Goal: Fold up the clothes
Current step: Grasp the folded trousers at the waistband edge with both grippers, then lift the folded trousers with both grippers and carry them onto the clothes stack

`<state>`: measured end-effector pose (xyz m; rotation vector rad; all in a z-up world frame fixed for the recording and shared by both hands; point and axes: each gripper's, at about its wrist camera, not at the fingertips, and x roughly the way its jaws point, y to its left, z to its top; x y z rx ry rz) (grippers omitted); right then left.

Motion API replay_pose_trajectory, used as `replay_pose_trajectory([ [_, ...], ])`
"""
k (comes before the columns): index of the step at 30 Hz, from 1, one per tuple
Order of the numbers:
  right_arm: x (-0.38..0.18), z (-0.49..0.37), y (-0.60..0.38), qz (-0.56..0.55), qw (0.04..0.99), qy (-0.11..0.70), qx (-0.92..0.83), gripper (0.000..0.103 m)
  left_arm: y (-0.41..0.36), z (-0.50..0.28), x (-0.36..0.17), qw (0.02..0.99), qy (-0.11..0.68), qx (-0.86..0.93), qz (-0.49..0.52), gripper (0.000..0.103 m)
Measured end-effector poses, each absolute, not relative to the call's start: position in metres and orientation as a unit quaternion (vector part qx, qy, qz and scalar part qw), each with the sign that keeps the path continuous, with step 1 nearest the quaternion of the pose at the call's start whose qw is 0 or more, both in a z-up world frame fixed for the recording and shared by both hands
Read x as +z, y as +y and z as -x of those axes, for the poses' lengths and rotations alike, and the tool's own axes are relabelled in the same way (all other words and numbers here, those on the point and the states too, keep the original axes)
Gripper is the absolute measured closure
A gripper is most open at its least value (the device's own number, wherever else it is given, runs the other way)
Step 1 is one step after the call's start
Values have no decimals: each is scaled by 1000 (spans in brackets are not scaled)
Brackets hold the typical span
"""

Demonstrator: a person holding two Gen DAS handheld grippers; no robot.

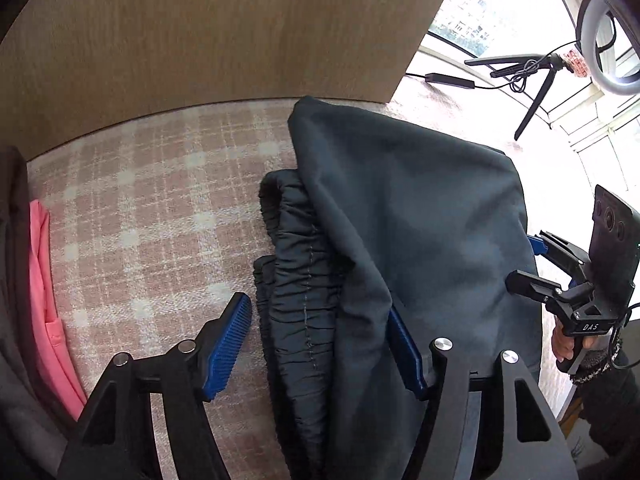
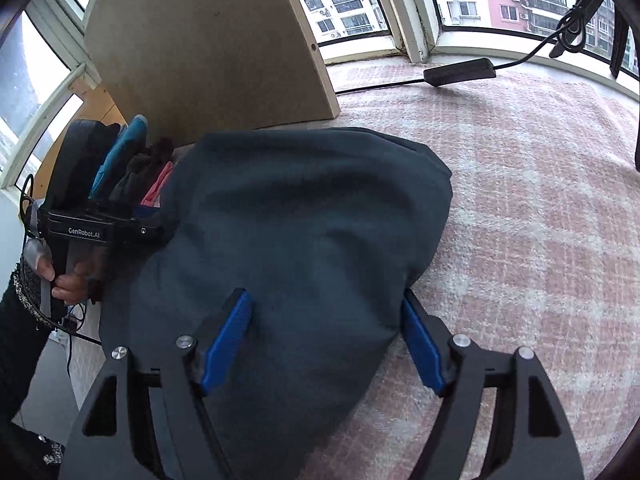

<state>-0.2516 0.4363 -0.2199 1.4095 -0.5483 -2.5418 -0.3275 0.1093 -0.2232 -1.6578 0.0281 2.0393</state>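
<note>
The dark pants (image 1: pixel 400 216) lie on the pink checked cover (image 1: pixel 140 208) of the bench, just in front of a tall wooden board (image 1: pixel 200 32). They look partly folded. One part of the cloth is laid back over the rest, and the stretchy waistband (image 1: pixel 296 264) peeks out from under it on the left side.

The left gripper (image 1: pixel 320 344) sits low over the near edge of the pants. Its fingers (image 1: pixel 228 344) are wide apart, and the cloth runs between them. One finger rests on the checked cover beside the waistband, and the other is half hidden under the fold. It does not seem to be pinching anything.

The right gripper (image 2: pixel 328 344) is also spread wide, with a big hump of the pants between its fingers (image 2: pixel 226 340). The cloth looks loose there (not squeezed tight), so I would say it is only sitting around the pants, not holding them.

My guess is that one fold is done, or nearly so. The pile is still puffy and lumpy, not flat and neat. It likely needs smoothing and maybe one more fold to make a small tidy bundle.

Off to the left there are more clothes (image 2: pixel 132 168), some blue, some grey and a pink one (image 1: pixel 44 300). In the right view they seem to stand on edge in a row. I cannot tell if those are finished or still waiting.
</note>
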Motion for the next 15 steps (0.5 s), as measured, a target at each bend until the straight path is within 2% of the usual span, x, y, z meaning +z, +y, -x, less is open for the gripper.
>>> replay_pose_trajectory([
  [1,-220,252,433,-475,93,-180,-856,31,110,328,-222,253,15,753,608,43],
  [2,-220,252,431,-475,95,-176,-857,37,110,328,-222,252,19,755,605,47],
  [3,-220,253,428,-475,96,-172,-858,50,110,328,-221,251,17,757,602,50],
  [5,-220,253,422,-475,99,-164,-859,66,107,328,-220,249,7,761,599,58],
  [8,-220,256,418,-476,107,-175,-855,81,105,324,-218,241,1,772,589,66],
  [9,-219,256,417,-473,106,-179,-856,85,103,323,-215,239,-4,776,583,68],
  [11,-215,256,413,-465,104,-180,-861,87,98,319,-206,242,-26,784,571,83],
  [13,-206,250,409,-451,103,-176,-869,88,88,315,-197,256,-68,784,562,88],
  [15,-197,244,410,-441,99,-179,-874,88,84,309,-193,258,-81,788,553,89],
])
